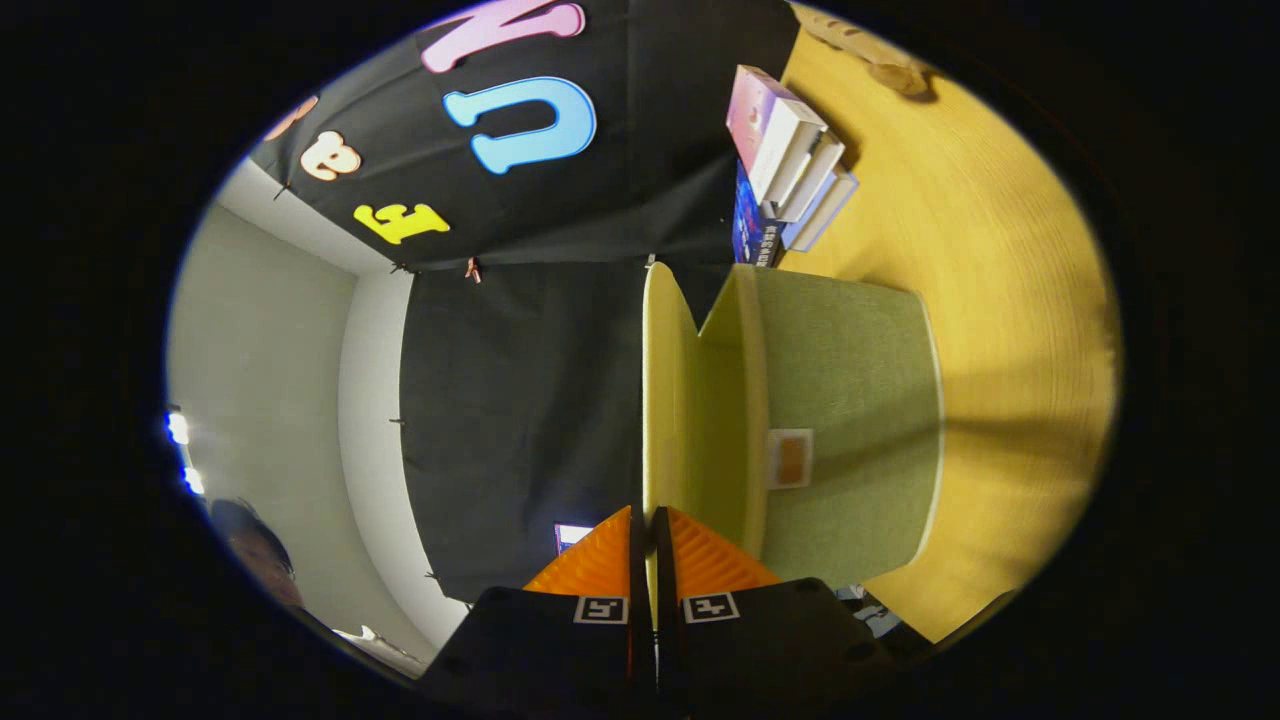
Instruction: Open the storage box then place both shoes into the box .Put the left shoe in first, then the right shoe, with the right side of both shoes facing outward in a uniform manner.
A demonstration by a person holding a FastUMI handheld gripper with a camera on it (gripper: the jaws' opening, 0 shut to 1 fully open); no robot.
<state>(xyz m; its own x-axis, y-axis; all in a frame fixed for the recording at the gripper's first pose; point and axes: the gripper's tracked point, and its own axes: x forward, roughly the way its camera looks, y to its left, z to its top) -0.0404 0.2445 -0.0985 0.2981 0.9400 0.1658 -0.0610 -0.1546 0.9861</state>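
A: Yellow counter (1000,300) runs down the right of the frame, books (790,160) stacked at upper centre. Where's the box?

B: Centre frame. The green box (850,440) lies with its long axis across the picture; the lid (665,400) stands edge-on, pointing at the tool (650,530), whose fingers are nearly closed, pinching the lid's rim.

A: Advice?

B: Swing the lid fully clear, keeping the pinch square on the rim.

- The claw (648,530) is pinching the edge of the lid (665,400), both fingers pressing on it.
- The lid is standing raised off the storage box (850,420).
- The storage box is sitting on the table (1000,300).
- A stack of books (790,160) is lying on the table beyond the storage box, against the booth wall.
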